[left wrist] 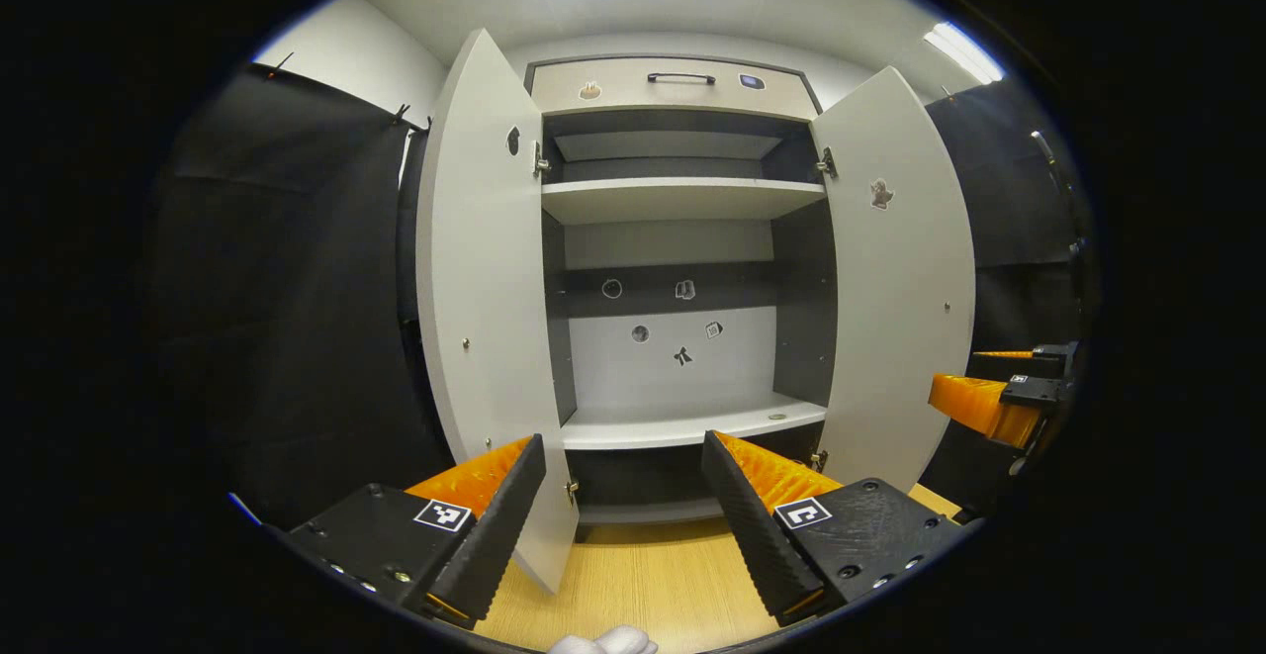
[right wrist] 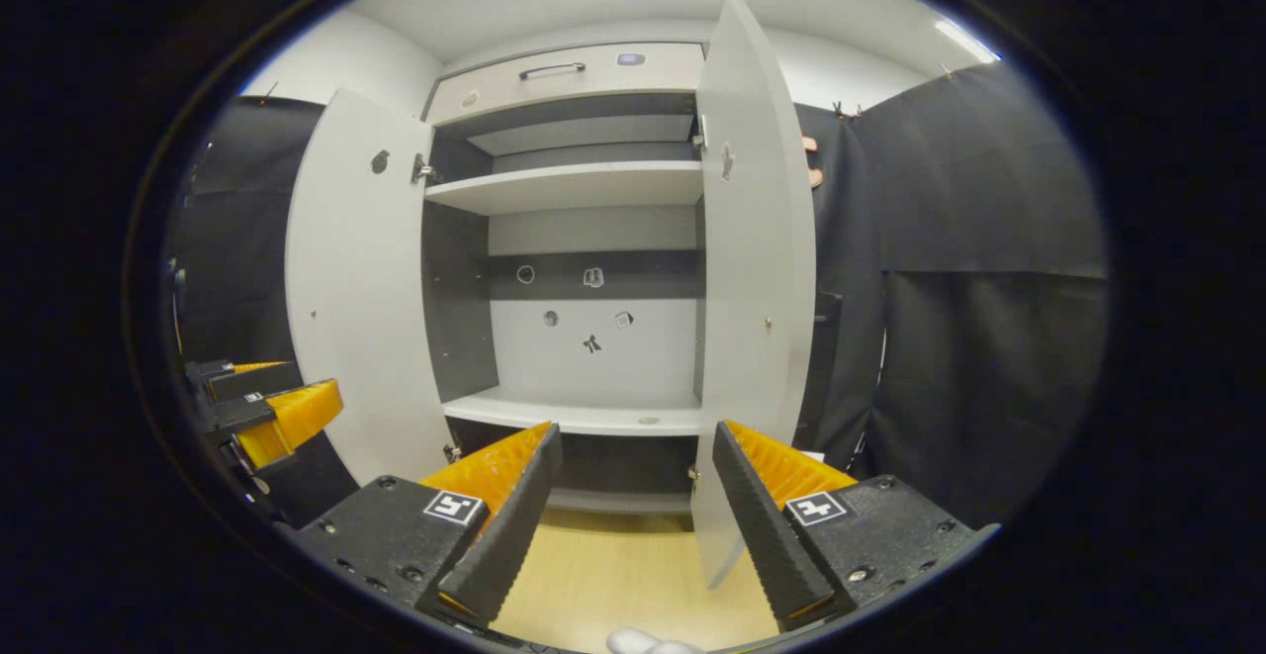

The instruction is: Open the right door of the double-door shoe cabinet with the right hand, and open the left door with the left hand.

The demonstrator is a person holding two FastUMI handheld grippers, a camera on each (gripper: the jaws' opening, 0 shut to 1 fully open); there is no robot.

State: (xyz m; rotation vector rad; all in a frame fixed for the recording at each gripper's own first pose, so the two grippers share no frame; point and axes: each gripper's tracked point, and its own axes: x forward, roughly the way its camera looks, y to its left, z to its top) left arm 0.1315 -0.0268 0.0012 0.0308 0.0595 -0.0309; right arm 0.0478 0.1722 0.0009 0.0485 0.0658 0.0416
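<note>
In the left gripper view the shoe cabinet [left wrist: 682, 268] stands at 12 o'clock with both doors swung wide: left door [left wrist: 485, 308] at 10 o'clock, right door [left wrist: 905, 278] at 2 o'clock. The left gripper [left wrist: 623, 496] has its jaws apart, gripping nothing.

In the right gripper view the right door [right wrist: 757, 268] stands edge-on at 12 o'clock above the right gripper [right wrist: 635, 491], whose jaws are parted and empty, with the left door [right wrist: 356, 288] at 10 o'clock

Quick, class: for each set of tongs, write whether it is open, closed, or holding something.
Left tongs: open, holding nothing, facing the open cabinet.
Right tongs: open, holding nothing.
</note>
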